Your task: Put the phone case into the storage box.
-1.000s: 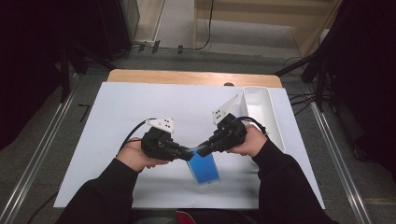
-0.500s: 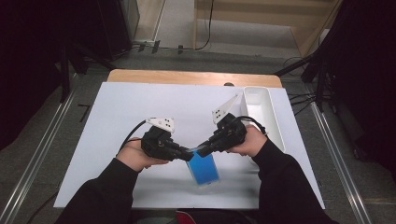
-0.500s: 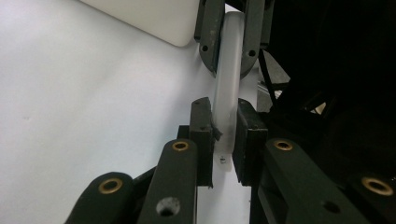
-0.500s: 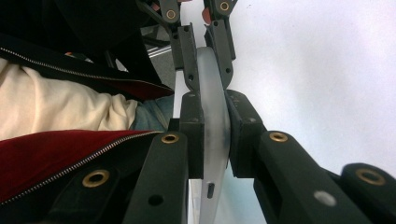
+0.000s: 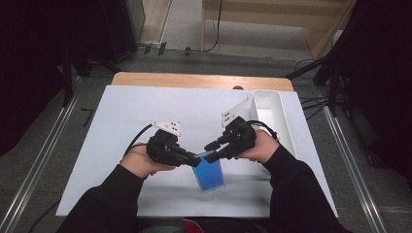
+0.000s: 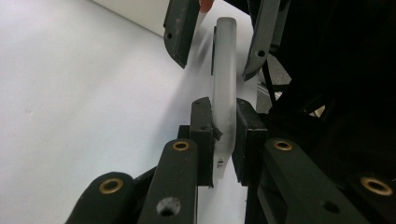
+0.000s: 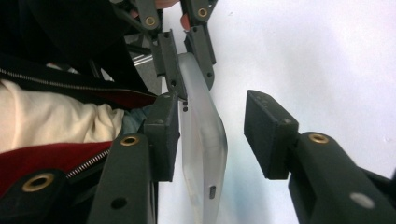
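A: Two grippers meet over one thing, a blue phone case (image 5: 210, 174) held up just above the white table (image 5: 145, 111), near its 6 o'clock edge. The left gripper (image 5: 194, 160) pinches the case's top edge, pads pressed on the frosted rim (image 6: 224, 116).

B: And the right gripper (image 5: 212, 150)?

A: Its jaws have just been opening. One pad lies against the rim (image 7: 205, 135), the other stands clear, so the case sits between them unpinched.

B: So what could go wrong?

A: My guess is that the whole weight now hangs from one narrow pinch. The case looks soft and smooth, so it could swing down or slip out and drop to the table if the left hand tilts or eases.

B: Any container about?

A: One white bin (image 5: 272, 116) at about 2 o'clock on the table, well apart from the case. It looks empty as far as I can see inside
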### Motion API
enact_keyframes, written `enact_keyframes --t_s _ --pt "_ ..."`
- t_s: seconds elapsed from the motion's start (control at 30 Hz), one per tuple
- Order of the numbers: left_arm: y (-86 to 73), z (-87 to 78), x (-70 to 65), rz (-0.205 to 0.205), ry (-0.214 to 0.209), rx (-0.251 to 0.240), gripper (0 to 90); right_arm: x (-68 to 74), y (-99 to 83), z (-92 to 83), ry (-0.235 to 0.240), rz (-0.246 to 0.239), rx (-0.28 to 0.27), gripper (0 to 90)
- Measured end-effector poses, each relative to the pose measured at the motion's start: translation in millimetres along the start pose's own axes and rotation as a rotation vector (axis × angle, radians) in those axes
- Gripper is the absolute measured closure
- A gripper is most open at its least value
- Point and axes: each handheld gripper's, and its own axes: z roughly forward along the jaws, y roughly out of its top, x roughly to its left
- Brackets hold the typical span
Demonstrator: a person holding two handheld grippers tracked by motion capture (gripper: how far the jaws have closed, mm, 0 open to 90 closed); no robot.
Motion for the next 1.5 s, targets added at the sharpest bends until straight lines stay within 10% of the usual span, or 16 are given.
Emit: enact_keyframes --t_s 0.33,1.0,1.5 --pt "4.3 -5.5 -4.6 -0.036 0.021 0.018 79.7 7.0 0.5 -12.9 -0.116 -0.034 -0.073 27.3" --pt "8.8 -28.1 -1.5 -0.124 0.172 0.004 79.5 13.7 -5.6 -21.2 -0.249 -0.047 -0.094 25.2" --pt "5.8 -47.7 12.1 -0.277 0.327 -0.026 79.5 9.9 -15.5 -17.1 -0.329 -0.018 -0.104 25.1"
